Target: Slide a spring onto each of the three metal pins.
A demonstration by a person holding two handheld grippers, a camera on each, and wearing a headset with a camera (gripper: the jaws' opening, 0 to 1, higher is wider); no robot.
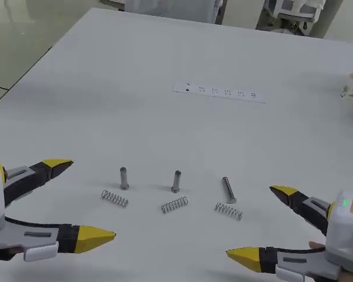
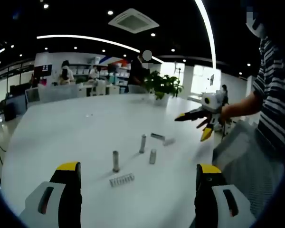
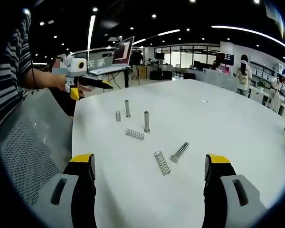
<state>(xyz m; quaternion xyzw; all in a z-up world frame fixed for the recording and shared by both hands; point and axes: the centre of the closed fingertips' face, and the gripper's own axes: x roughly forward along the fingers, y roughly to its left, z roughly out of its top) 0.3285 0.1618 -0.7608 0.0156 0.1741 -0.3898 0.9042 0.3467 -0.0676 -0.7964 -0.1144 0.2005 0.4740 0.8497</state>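
Nothing is threaded yet. Three pins and three springs sit in two short rows close to the near edge of the worktop [image 1: 165, 117], each spring just in front of its pin and apart from it. The left pin [image 1: 123, 178] and middle pin [image 1: 176, 181] stand upright. The right pin [image 1: 228, 190] lies flat, its long axis running roughly from the near edge toward the far edge. The left spring [image 1: 115, 198], middle spring [image 1: 175, 204] and right spring [image 1: 228, 211] are thin bare-metal coils on their sides, long axes roughly along the near edge, each a little slanted. The right gripper [image 1: 262, 222] hangs just right of the right spring and nearer the edge, jaws spread wide and empty, so it is the closer one to that pair. The left gripper [image 1: 79, 200], likewise spread and empty, is just left of the left spring, which lies ahead between its jaws. The next move is probably to pinch a spring across its coils, and the fallen pin will probably need righting or holding.
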